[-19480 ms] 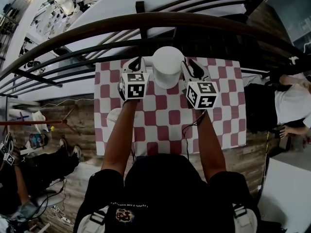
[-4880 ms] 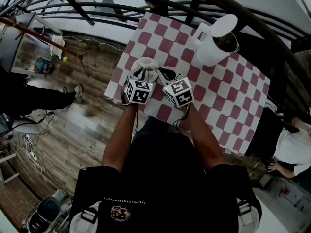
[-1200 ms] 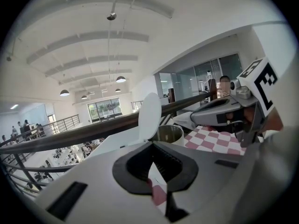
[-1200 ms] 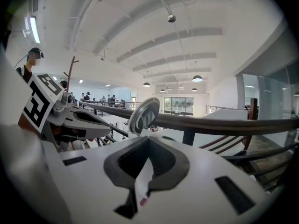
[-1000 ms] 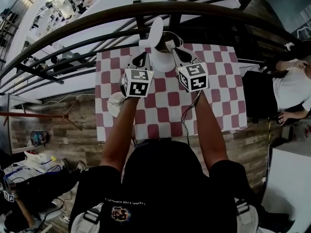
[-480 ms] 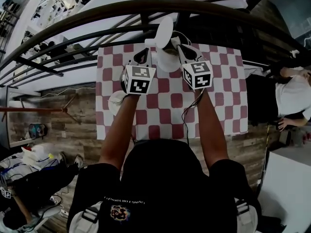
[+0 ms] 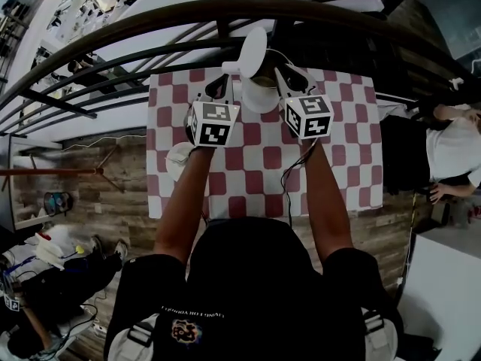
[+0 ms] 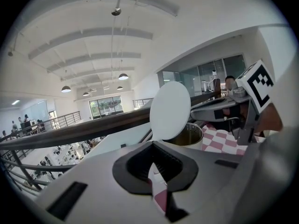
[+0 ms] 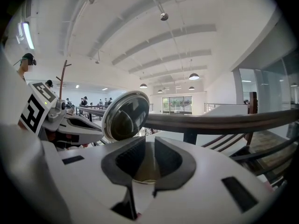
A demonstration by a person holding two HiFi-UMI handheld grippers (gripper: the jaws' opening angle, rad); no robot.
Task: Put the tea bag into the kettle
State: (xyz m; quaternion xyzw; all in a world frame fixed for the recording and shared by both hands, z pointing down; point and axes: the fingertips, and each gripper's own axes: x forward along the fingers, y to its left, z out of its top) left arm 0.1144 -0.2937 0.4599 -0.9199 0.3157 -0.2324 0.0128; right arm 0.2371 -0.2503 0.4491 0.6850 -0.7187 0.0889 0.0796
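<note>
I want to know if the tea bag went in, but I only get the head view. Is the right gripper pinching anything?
Observer: No. In the right gripper view the right gripper has its jaws apart. They have just been opening, and nothing sits between them.
Operator: What shows through the gap?
Observer: The metal inside of the kettle, just beyond the jaws. Nothing lies in the part I can see.
Operator: Is the left gripper holding the lid up?
Observer: No. In the left gripper view the lid stands upright, apart from the left gripper.
</note>
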